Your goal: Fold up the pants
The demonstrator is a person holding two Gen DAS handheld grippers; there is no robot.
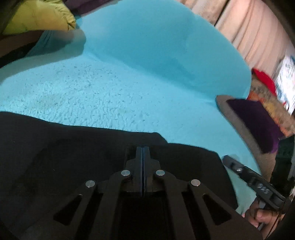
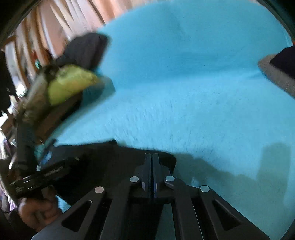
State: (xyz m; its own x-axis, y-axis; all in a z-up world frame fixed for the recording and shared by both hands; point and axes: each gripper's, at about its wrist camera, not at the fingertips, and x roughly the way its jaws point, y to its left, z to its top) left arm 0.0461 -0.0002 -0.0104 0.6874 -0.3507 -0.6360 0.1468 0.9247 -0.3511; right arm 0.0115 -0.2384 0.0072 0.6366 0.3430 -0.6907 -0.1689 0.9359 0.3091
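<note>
Two pairs of tongs work the same garment: the left tongs (image 1: 142, 147) have their fingers pressed together over the black pants (image 1: 64, 147), and the right tongs (image 2: 152, 154) are likewise closed at the cloth's edge, apparently pinching it, though the dark fabric makes the bite itself hard to confirm. The pants lie along the near side of the fluffy turquoise blanket (image 1: 129, 73), whose far part is bare. Holding one edge at two points side by side probably keeps it straight so it can be carried across as a single fold. A yellow-green cushion (image 1: 40, 16) and a purple cushion (image 1: 256, 121) sit at the blanket's margins, well apart from the pants.
</note>
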